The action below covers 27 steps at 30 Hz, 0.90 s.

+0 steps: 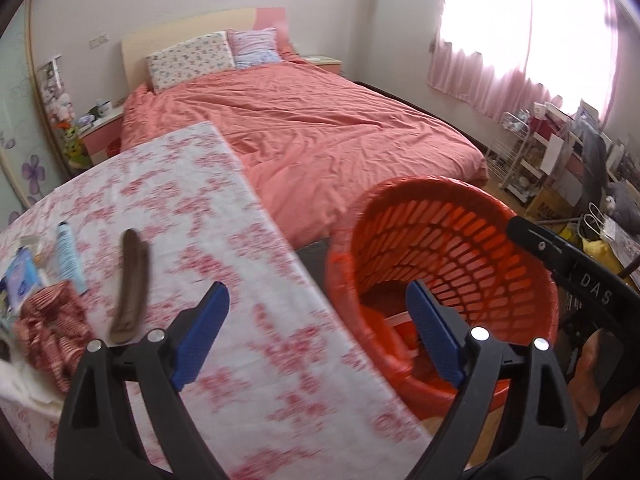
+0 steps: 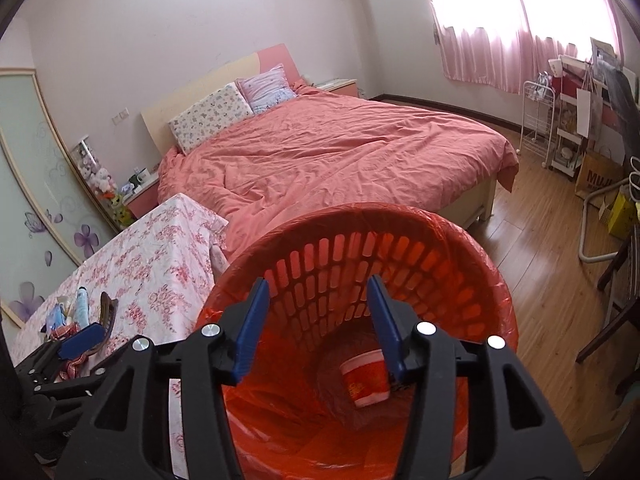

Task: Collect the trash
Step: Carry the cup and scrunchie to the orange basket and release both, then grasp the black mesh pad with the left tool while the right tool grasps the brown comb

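A: Grippers, how did they stand?
B: Right gripper (image 2: 316,320) hung over the red bin (image 2: 496,280), jaws parted and empty; 1 cup (image 2: 366,376) lay inside. Left gripper (image 1: 316,320) gaped empty above the table (image 1: 240,280), likely for the brown piece (image 1: 130,284).

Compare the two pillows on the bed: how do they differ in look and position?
The left pillow is cream with a small scattered print; the right pillow is pale pink and lilac, with stripes. The left pillow looks wider and sits nearer the bed's left edge; the right pillow looks squarer and sits nearer the middle of the headboard. Both lean against the headboard at the top of the coral bedspread, side by side and touching.
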Motion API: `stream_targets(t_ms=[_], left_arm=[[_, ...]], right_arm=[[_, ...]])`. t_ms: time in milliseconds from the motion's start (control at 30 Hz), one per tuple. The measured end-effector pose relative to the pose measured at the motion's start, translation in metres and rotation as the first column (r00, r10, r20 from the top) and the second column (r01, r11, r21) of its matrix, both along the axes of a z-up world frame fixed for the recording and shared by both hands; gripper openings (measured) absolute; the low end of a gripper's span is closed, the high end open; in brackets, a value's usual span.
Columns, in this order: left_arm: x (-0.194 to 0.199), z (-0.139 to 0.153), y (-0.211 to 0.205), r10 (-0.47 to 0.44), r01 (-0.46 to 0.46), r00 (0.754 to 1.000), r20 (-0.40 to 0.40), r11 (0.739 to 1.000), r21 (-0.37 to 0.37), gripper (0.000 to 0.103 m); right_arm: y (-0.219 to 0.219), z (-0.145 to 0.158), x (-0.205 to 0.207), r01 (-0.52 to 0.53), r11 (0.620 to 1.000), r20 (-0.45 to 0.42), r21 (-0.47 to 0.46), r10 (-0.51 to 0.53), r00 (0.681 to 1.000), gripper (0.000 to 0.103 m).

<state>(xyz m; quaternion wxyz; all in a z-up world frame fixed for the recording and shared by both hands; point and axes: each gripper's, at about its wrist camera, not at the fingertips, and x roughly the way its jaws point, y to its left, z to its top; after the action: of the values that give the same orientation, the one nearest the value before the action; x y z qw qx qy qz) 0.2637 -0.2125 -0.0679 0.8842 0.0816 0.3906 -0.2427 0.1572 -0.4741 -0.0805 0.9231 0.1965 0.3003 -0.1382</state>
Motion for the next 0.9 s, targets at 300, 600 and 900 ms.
stream_targets(t_ms=[300,600,900], left_arm=[[-0.009,0.03,0.088,0.149,-0.149,0.987,0.062,0.989,-0.013,0.089],[-0.003,0.052,0.222,0.414,-0.417,0.901,0.127,0.909,-0.006,0.09],[0.017,0.023,0.352,0.639,-0.645,0.764,0.096,0.762,0.062,0.09]], right_arm=[[0.058,0.015,0.008,-0.104,0.994,-0.014,-0.04,0.103,0.995,0.051],[0.148,0.017,0.038,-0.273,0.96,-0.046,-0.063,0.27,0.962,0.051],[0.221,-0.01,0.085,-0.391,0.919,-0.126,-0.042,0.383,0.915,0.051]])
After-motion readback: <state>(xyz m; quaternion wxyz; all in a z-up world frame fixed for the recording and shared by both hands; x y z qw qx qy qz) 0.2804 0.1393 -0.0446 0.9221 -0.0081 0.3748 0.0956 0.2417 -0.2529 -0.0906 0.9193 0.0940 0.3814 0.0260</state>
